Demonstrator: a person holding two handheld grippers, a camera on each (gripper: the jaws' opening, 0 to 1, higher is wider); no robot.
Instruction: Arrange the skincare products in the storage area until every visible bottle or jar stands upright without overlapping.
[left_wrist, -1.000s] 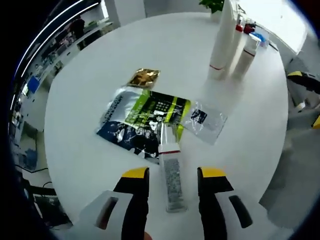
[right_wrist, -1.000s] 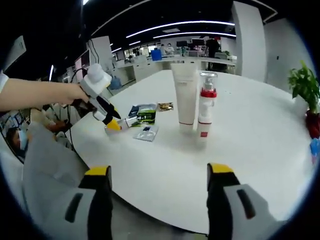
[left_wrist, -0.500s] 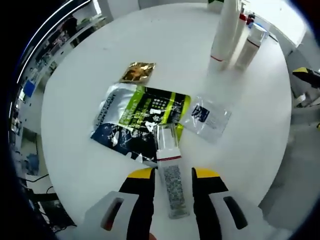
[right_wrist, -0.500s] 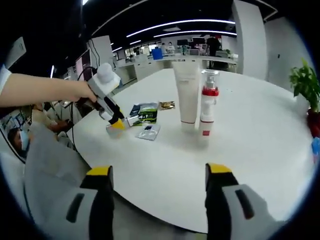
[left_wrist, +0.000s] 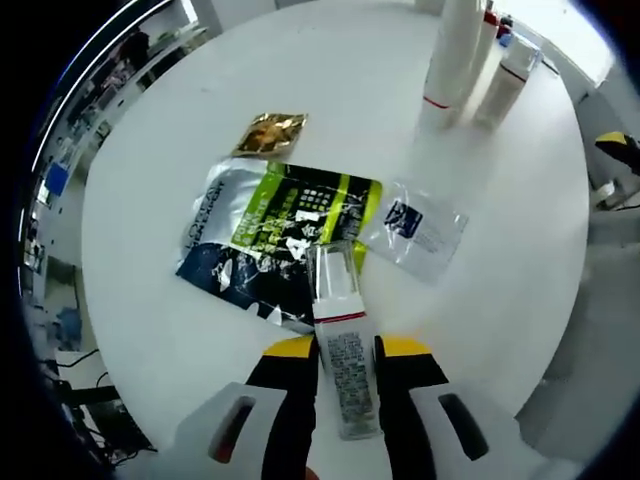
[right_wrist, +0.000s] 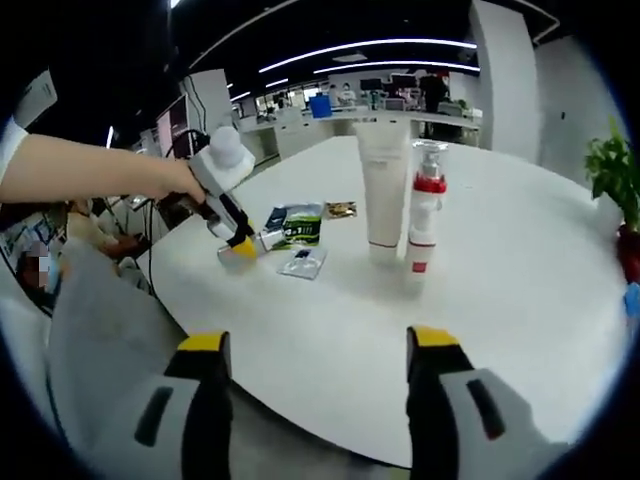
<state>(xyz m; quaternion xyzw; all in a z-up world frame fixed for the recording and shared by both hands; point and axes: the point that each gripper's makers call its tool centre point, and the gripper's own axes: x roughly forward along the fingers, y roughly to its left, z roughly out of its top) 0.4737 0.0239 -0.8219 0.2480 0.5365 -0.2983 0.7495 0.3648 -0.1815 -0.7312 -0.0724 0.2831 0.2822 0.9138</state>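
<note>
My left tool (left_wrist: 346, 347) clenched the lying tube (left_wrist: 342, 360) on the bench (left_wrist: 160, 300); my right tool (right_wrist: 318, 345) hung released, well apart.

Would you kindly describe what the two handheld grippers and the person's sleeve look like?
Both the left gripper and right gripper have pale grey bodies, black jaws and yellow tips. In the right gripper view, the left gripper carries a white rounded housing; a white short sleeve shows.

We see a smooth, matt white worktop (left_wrist: 180, 250). Ahead of the left tool (left_wrist: 345, 352), between its matt black and yellow plastic jaws, lies a clear glossy plastic bottle (left_wrist: 342, 350). Beyond it lie a shiny crinkled foil pouch (left_wrist: 270, 235), a gold foil sachet (left_wrist: 268, 132) and a clear plastic sachet (left_wrist: 415, 226).
</note>
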